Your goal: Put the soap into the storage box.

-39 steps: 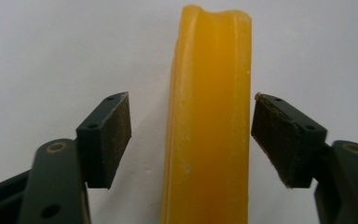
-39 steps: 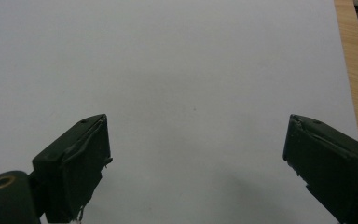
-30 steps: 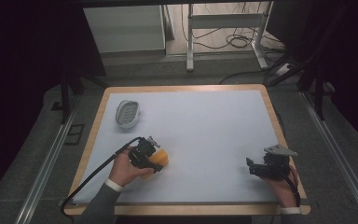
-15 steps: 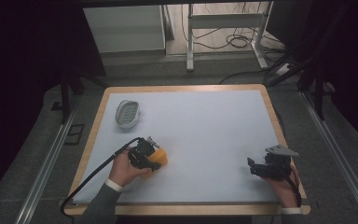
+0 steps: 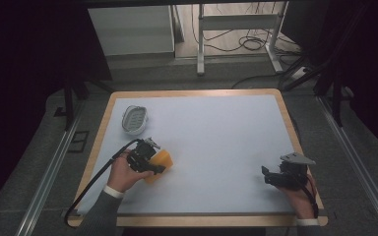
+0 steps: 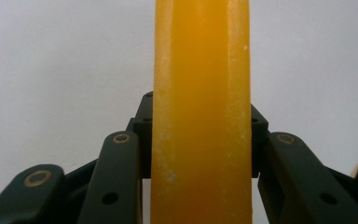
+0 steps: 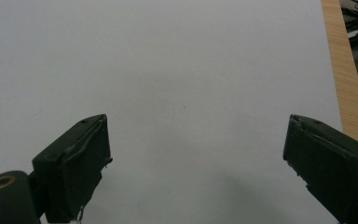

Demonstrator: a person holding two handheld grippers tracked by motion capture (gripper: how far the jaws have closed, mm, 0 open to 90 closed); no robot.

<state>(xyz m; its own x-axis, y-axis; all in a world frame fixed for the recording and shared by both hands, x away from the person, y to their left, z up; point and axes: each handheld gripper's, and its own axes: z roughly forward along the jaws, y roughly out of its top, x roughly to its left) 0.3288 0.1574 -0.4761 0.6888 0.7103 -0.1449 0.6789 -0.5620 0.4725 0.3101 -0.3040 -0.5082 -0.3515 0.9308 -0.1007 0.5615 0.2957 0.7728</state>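
Note:
An orange-yellow bar (image 5: 162, 161) is clamped between the jaws of my left gripper (image 5: 153, 164), just above the front left part of the pale table (image 5: 216, 128). In the left gripper view the bar (image 6: 200, 93) stands upright, with the left gripper (image 6: 200, 133) pressing on both of its sides. A white oval dish (image 5: 136, 119) sits at the table's far left, apart from the bar. My right gripper (image 5: 271, 177) rests near the front right corner. In the right gripper view it (image 7: 196, 140) stands wide open over bare tabletop.
The table has a wooden rim (image 5: 295, 142), and its edge (image 7: 342, 79) runs close to my right gripper. A black cable (image 5: 93, 182) trails from the left gripper off the front left. Dark floor, metal rails and a stand's legs lie beyond the table.
The left gripper has shifted slightly up and to the left with the bar in its jaws. The right gripper has stayed where it was.

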